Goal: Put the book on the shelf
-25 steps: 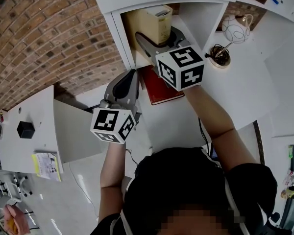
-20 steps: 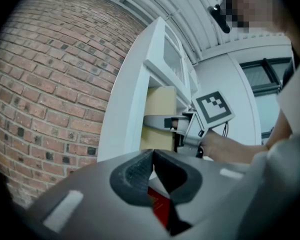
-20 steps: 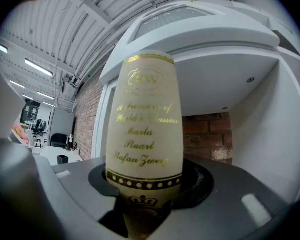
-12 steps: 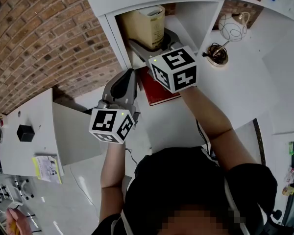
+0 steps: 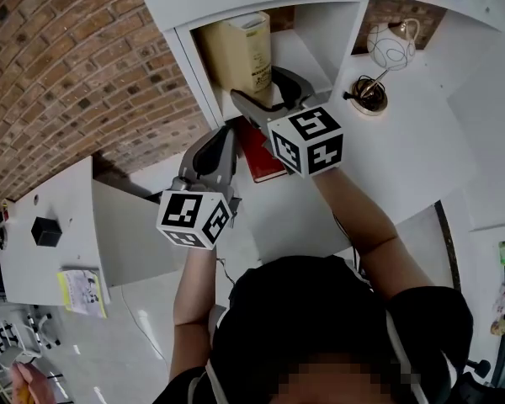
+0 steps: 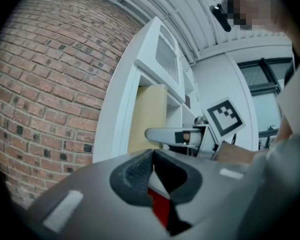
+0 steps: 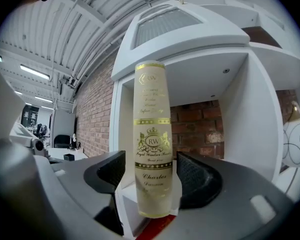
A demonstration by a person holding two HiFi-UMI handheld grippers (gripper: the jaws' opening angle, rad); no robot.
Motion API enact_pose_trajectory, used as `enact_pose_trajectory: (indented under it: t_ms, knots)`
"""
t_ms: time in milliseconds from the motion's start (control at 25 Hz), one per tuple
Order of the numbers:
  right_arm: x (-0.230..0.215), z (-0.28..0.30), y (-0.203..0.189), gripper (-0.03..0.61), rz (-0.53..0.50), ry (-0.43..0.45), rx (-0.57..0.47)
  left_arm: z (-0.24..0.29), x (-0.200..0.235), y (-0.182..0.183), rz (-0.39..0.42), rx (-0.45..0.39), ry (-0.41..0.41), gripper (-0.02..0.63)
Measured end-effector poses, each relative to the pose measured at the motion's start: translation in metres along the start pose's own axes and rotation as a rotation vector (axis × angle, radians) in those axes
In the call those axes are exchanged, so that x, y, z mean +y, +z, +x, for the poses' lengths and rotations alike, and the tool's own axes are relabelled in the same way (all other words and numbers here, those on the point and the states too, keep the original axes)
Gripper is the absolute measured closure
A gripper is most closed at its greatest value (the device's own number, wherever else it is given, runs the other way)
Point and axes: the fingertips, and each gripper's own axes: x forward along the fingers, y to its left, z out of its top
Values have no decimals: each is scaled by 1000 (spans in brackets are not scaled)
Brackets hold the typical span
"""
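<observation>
Risks, as judged:
- Shelf (image 5: 330, 23) bay is part filled, with cream book (image 5: 240, 53) upright at its left.
- Red book (image 5: 259, 154) could catch bay's front edge going in, or shove cream book over.
- Red book is pinched near one corner only, so may swivel or slip.

Jaws and books:
- Right gripper (image 5: 259, 89): jaws spread astride cream book, gap each side, no touch seen. Sideways nudge would topple it.
- Left gripper (image 5: 227, 133): jaws clenched on red book, with red cover and white page edge between pads.
- Red book sits just below bay front, not yet in.

White table (image 5: 421, 158) is carrying a white vase (image 5: 385, 45) at 1 o'clock, a dark round holder (image 5: 370, 99) just beside it. Red book (image 5: 254, 151) is showing at 9 o'clock, contact unconfirmed.
</observation>
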Motion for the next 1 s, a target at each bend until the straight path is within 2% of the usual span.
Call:
enact_pose_trajectory:
  t_ms: [320, 640, 1000]
  knots:
    - [-8, -32, -9, 258, 27, 5, -7, -3, -23, -10, -5, 1, -7, 609]
    - [-2, -68, -26, 262, 49, 50, 10, -8, -42, -19, -28, -6, 5, 609]
    - [-3, -113, -51, 391, 100, 56, 29, -13, -70, -35, -67, -4, -6, 609]
